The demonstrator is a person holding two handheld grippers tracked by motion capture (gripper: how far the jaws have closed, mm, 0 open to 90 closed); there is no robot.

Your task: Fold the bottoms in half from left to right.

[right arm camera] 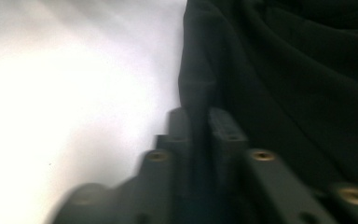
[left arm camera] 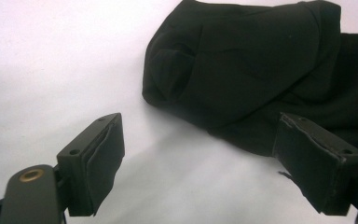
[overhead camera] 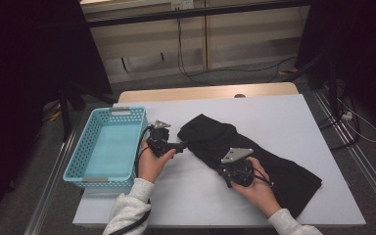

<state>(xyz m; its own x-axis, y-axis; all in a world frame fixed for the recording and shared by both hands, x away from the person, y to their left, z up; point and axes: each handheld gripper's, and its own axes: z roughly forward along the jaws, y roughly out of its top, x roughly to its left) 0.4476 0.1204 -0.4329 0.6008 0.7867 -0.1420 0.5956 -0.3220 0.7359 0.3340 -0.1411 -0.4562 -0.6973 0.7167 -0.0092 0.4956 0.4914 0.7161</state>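
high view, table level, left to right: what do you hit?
blue basket → left gripper → right gripper on the black cloth → bare white tabletop.

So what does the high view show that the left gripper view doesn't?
The high view alone has the blue basket left of the work, both hands, and the right tool pinching the black garment's near edge. The left gripper view alone has the left tool's pads standing wide apart, short of a folded end. Both share the garment and the white table.
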